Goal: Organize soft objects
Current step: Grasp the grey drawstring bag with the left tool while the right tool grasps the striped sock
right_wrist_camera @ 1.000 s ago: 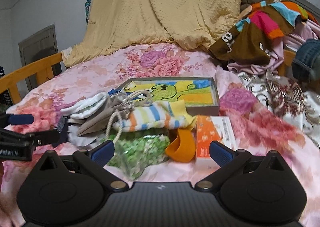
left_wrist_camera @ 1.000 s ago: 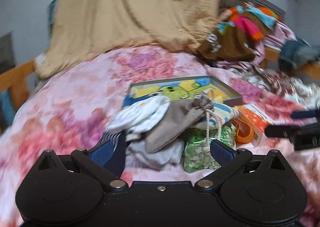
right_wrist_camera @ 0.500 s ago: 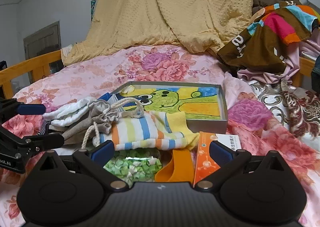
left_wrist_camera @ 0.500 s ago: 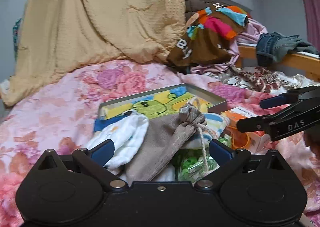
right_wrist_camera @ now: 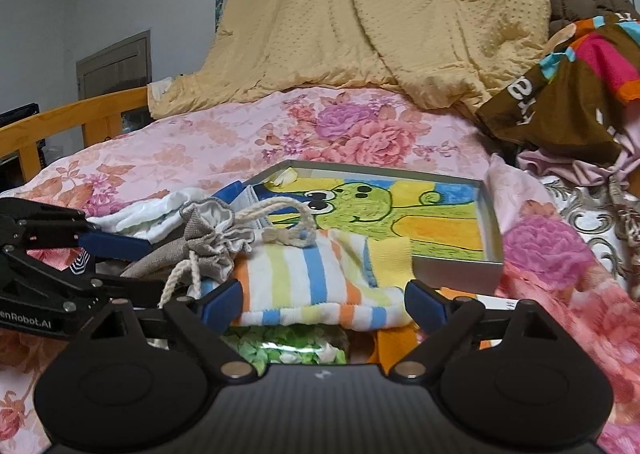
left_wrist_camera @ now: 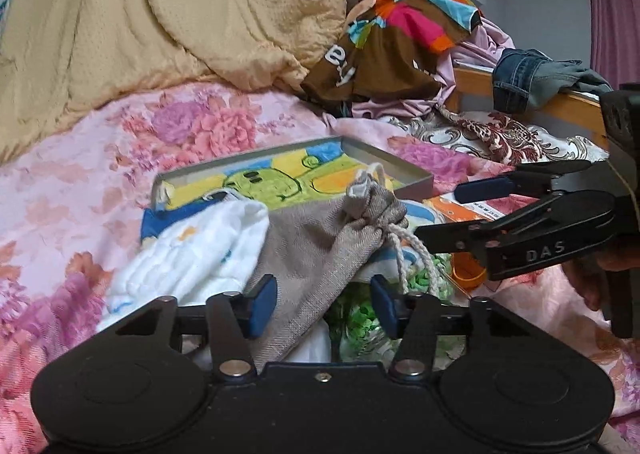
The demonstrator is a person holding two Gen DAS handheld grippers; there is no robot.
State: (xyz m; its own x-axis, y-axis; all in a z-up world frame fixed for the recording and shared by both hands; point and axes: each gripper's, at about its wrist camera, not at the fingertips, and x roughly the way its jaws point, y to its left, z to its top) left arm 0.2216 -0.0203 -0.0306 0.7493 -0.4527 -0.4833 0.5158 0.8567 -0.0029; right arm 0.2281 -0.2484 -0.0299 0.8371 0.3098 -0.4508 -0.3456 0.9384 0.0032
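Grey drawstring pouch [left_wrist_camera: 320,250] is lying between the closing left tool [left_wrist_camera: 323,308], pads not yet pressing; right tool [right_wrist_camera: 322,300], tilting downward at lower centre, is closing around the striped cloth [right_wrist_camera: 316,282].

Right gripper [right_wrist_camera: 322,304] closing around striped cloth [right_wrist_camera: 316,278]; contact unclear.

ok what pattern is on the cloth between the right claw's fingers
The striped cloth has blue, orange, yellow and green stripes on white, clearest in the right wrist view.
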